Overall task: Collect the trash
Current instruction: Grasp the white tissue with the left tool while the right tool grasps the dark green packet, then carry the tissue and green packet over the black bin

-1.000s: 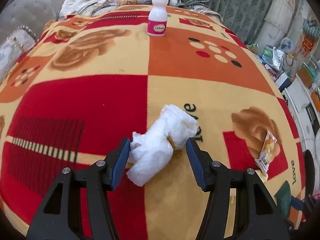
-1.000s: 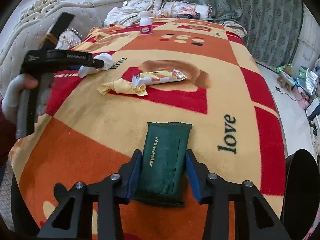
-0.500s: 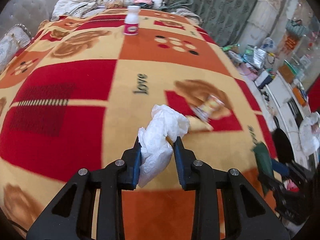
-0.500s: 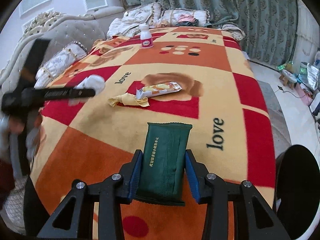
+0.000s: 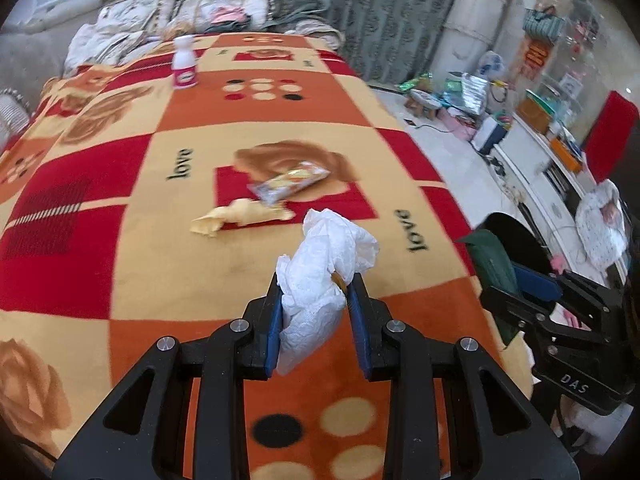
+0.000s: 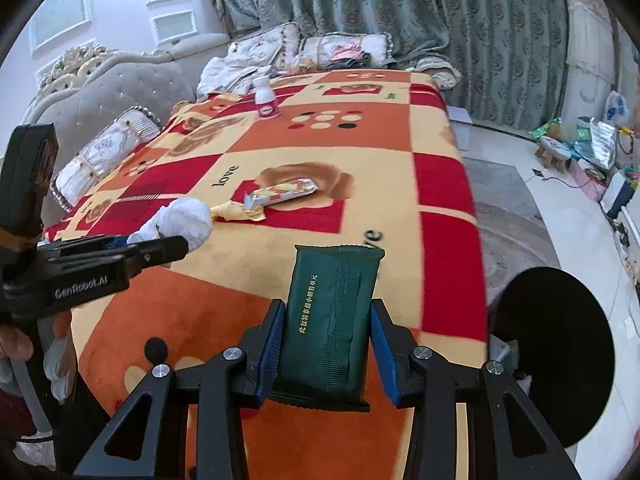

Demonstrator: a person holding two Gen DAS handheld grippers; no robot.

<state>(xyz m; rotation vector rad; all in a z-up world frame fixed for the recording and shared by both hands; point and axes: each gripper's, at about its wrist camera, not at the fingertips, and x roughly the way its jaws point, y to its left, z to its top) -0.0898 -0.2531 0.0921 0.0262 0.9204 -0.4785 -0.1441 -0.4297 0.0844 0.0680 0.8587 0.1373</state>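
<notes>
Beside the bed's near corner, I see my right gripper clamping the upright green packet, nearer the black bin than my left gripper, clamping the tissue wad.

Left gripper at lower centre of its view, jaws clamped on white tissue. Right gripper lower centre, jaws clamped on green packet.
</notes>
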